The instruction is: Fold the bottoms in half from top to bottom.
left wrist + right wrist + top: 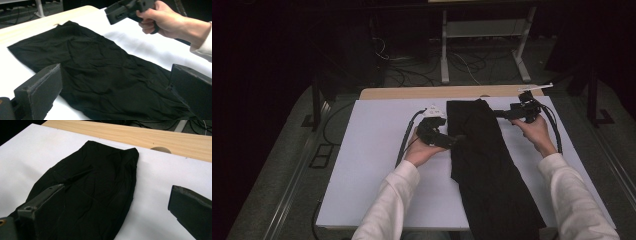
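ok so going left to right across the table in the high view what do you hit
bare white sheet → left gripper → black cloth → right gripper, reaching in from the cloth's right edge → bare white sheet again

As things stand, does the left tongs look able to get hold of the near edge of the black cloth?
Probably yes. The left tongs stand open right at the side edge of the black cloth, which lies flat on the white sheet with nothing between them.

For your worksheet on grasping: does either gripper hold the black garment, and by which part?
Nothing is held. The left gripper and right gripper are both open beside the black garment.
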